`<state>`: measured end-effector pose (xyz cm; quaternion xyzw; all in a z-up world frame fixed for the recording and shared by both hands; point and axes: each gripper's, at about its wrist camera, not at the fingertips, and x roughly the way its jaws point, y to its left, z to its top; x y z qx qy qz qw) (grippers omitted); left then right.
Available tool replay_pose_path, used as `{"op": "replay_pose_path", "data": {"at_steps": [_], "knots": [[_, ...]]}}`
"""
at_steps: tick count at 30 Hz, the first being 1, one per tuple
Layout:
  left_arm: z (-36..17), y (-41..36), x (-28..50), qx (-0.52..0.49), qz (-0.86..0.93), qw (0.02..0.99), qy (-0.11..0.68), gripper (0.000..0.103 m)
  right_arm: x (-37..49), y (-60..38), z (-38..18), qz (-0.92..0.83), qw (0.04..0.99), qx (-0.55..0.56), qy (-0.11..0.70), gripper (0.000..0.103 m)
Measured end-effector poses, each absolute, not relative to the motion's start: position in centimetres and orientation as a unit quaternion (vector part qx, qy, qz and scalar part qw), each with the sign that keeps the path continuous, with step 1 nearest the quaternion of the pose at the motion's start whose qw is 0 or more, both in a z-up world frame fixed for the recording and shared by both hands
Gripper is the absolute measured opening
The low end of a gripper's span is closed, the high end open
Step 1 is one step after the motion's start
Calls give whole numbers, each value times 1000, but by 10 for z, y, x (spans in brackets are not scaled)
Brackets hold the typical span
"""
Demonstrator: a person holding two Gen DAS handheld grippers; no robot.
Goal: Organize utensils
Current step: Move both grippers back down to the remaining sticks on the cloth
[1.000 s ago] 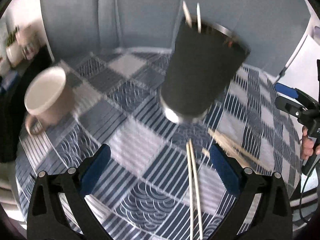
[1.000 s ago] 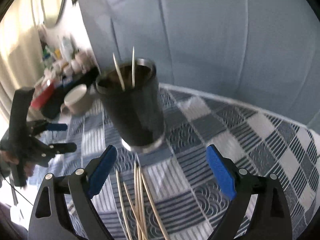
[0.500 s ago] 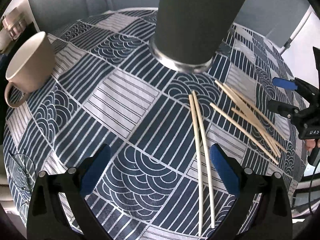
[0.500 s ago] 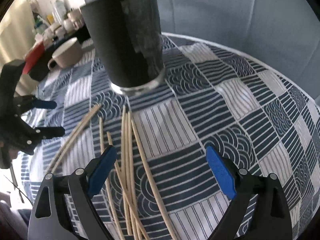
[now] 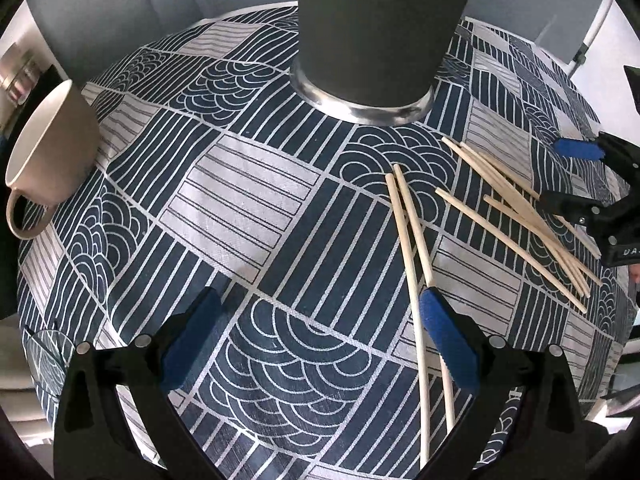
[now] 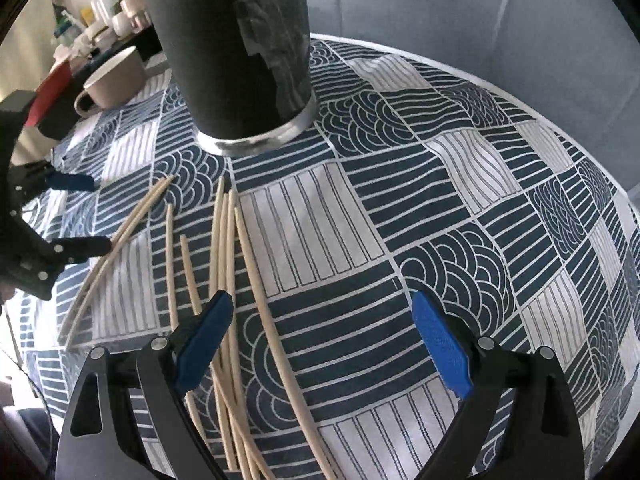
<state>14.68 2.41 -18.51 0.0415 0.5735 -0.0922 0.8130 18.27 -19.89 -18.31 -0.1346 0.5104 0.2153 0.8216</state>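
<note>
Jaws of both grippers, left gripper and right gripper, apart, empty; both now lower, tumbler closer. Chopsticks lie flat, long axis 12-to-6 o'clock.

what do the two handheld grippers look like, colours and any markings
Both are alike: the left gripper and the right gripper have black angular arms with cut-out slots and silver rivets, each tipped with textured blue fingers. White lettering shows on the right gripper's black body in the left wrist view, too cropped to read.
</note>
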Motion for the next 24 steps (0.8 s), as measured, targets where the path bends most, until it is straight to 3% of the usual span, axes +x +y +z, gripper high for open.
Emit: {"op": "replay_pose_path", "data": {"at_steps": [11, 15, 18, 20, 24], "knots": [[-187, 19, 153, 59, -81, 805, 584, 99, 187, -197, -190, 196, 810, -146, 533, 87], [-188, 19, 153, 58, -80, 804, 586, 99, 189, -197, -189, 199, 806, -141, 540, 80], [-187, 21, 154, 58, -82, 801, 590, 97, 186, -196, -185, 205, 805, -146, 537, 58], [-186, 23, 153, 59, -85, 800, 591, 92, 186, -197, -182, 208, 805, -149, 536, 35], [-181, 34, 151, 60, -86, 799, 592, 77, 186, -203, -180, 205, 807, -149, 533, 16]]}}
